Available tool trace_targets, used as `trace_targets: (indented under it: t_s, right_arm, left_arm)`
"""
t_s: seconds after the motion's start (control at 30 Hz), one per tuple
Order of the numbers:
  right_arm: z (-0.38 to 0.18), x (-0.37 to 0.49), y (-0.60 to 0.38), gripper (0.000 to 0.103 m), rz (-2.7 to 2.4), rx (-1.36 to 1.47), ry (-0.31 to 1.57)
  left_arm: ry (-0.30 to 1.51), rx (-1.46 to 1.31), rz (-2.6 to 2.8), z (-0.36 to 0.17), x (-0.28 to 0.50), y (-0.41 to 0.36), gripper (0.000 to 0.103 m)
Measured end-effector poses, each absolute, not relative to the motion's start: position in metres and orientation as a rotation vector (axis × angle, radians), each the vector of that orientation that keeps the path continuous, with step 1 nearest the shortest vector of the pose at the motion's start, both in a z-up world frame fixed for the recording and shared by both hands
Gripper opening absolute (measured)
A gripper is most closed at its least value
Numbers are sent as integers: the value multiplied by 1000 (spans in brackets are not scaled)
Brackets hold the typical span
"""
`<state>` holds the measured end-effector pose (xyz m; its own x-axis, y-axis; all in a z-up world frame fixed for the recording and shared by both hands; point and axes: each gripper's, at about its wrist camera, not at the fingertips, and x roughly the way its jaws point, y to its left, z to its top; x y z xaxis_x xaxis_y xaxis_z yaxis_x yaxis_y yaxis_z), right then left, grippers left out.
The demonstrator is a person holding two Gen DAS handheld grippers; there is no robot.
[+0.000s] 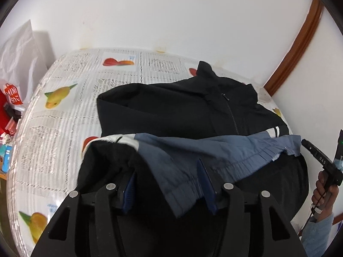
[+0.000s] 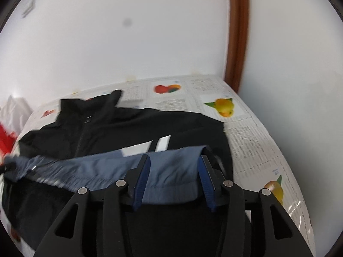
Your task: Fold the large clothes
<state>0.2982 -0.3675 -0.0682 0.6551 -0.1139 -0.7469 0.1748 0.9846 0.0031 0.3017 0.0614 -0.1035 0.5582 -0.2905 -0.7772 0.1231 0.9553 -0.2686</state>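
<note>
A black zip jacket point(image 1: 171, 107) with a blue-grey hem band point(image 1: 193, 150) and white stripes lies on the table, collar at the far side. Its hem is lifted and folded toward the collar. My left gripper point(image 1: 167, 184) has its jaws apart, and the hem cloth lies draped between and over the blue pads point(image 1: 129, 189). My right gripper point(image 2: 173, 182) also has its jaws apart with the blue-grey hem point(image 2: 171, 167) lying between them. The jacket point(image 2: 120, 124) shows in the right wrist view too. The right gripper's handle point(image 1: 325, 165) and the hand show at the right in the left wrist view.
The table point(image 1: 53, 128) has a clear-covered cloth printed with text and fruit pictures. A white plastic bag point(image 1: 19, 49) and red items point(image 1: 8, 98) stand at its left end. A white wall and a brown door frame point(image 1: 300, 42) stand behind the table.
</note>
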Motion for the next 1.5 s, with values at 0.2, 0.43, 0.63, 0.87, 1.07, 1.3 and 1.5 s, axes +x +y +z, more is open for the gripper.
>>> trace_targets:
  t_s: [0.2, 0.43, 0.63, 0.87, 1.07, 1.3, 1.5]
  right_arm:
    - [-71, 269, -356, 46, -115, 79, 875]
    - [-109, 255, -338, 26, -49, 42, 985]
    - [-126, 265, -334, 16, -67, 45, 1017]
    - [-133, 282, -331, 16, -90, 45, 1038]
    - [-134, 298, -333, 16, -112, 60, 1042]
    - [-112, 325, -362, 16, -170, 138, 945]
    - [-95, 352, -365, 18, -169, 105, 882]
  left_arm:
    - [936, -197, -234, -98, 277, 75, 51]
    - [951, -166, -281, -109, 250, 64, 51]
    - [978, -142, -327, -124, 247, 43, 45]
    - [1037, -157, -422, -140, 262, 13, 41]
    - [981, -111, -363, -141, 282, -12, 39]
    - [863, -115, -318, -102, 303, 4, 39]
    - [794, -111, -301, -77, 322, 9, 39]
